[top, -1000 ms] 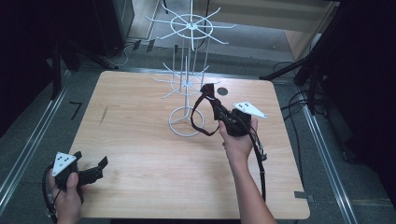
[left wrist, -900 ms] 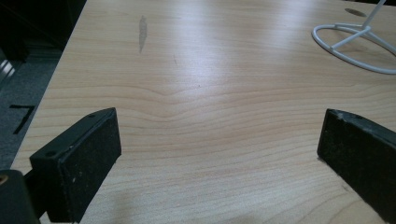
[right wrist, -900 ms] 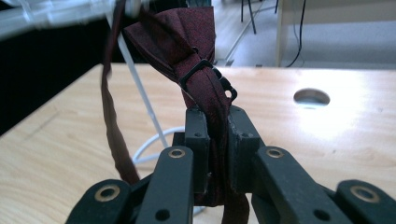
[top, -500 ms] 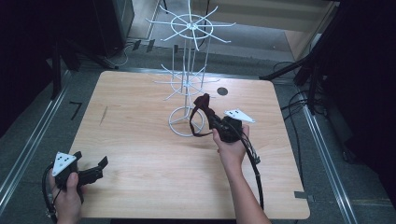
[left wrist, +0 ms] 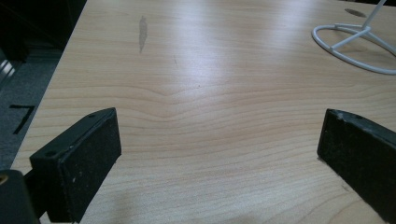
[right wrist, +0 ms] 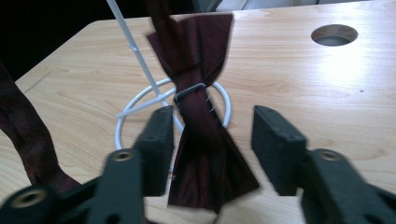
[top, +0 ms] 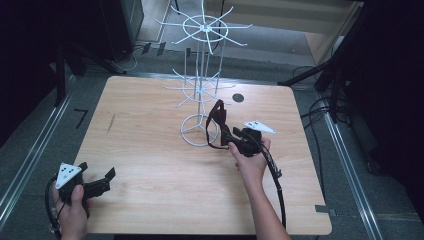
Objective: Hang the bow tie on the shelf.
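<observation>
- Wooden table point(top: 150, 150) with a pale grain carries all items; dark floor, cables and metal rails surround it.
- Left gripper point(top: 95, 184) sits at the near left corner, held by the left hand point(top: 70, 212). Jaws stand wide apart over bare wood, nothing between them.
- Right gripper point(top: 234, 141) is held by the right hand point(top: 250, 162) right of table centre. In the right gripper view the jaws stand apart, the dark red bow tie point(right wrist: 201, 121) hanging between them; whether they touch it cannot be told.
- White wire rack point(top: 200, 85) stands just beyond the right gripper; its ring base point(right wrist: 135, 116) lies directly behind the bow tie.
- Round hole point(right wrist: 334, 35) lies farther off, to the jaws' right.
</observation>
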